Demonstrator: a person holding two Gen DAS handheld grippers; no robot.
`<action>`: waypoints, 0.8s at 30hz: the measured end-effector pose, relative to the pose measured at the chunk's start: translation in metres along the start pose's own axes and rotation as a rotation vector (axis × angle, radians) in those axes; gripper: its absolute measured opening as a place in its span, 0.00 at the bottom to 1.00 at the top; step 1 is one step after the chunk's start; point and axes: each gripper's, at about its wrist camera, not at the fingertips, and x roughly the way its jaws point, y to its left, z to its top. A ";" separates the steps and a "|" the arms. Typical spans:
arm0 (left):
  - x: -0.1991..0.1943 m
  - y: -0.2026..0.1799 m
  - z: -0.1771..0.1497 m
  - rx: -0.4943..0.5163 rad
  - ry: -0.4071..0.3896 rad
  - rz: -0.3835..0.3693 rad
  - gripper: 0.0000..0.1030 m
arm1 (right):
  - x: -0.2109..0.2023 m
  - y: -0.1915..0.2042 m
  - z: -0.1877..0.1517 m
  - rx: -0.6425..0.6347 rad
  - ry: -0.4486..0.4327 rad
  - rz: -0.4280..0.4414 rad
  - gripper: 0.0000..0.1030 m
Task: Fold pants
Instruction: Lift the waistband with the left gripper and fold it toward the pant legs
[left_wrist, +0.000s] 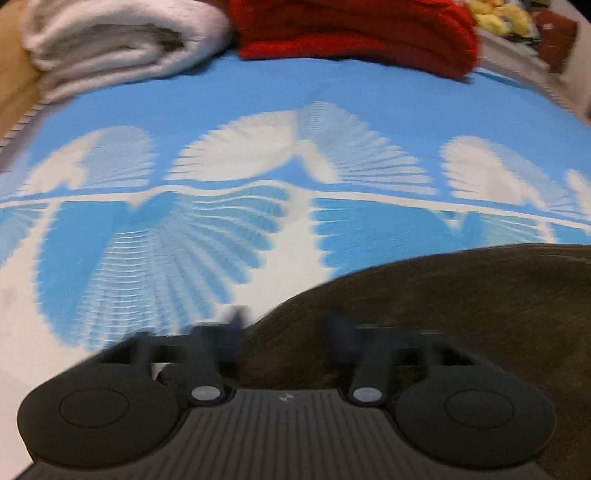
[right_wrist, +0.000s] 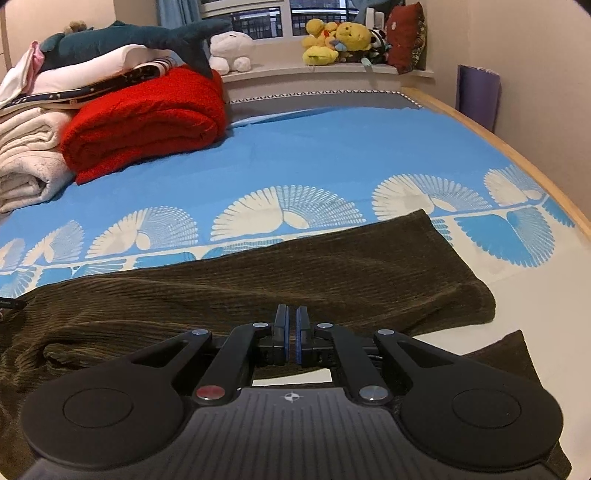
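Dark olive corduroy pants (right_wrist: 258, 280) lie spread across the near part of a blue and white bedsheet (right_wrist: 332, 158). One leg ends at the right; a second piece of the fabric (right_wrist: 513, 354) shows under my right gripper. My right gripper (right_wrist: 291, 328) is shut, hovering over the pants' near edge, with nothing visibly between its blue pads. In the blurred left wrist view my left gripper (left_wrist: 284, 325) is open, its fingers wide apart over the edge of the pants (left_wrist: 461, 295).
A folded red blanket (right_wrist: 147, 118) and white folded blankets (right_wrist: 26, 162) lie at the back left. A plush shark (right_wrist: 140, 37) lies on the pile. Plush toys (right_wrist: 336, 40) line the window sill. The bed's wooden edge (right_wrist: 517, 147) runs along the right.
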 end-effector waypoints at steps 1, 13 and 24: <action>-0.002 -0.004 0.001 0.017 -0.001 0.000 0.14 | 0.000 -0.001 0.000 0.000 0.001 -0.004 0.03; -0.087 -0.052 -0.014 0.206 -0.091 0.116 0.06 | -0.015 -0.021 -0.009 0.044 -0.008 -0.056 0.03; -0.226 -0.093 -0.117 0.344 -0.068 -0.020 0.03 | -0.046 -0.034 -0.027 0.144 -0.061 -0.070 0.03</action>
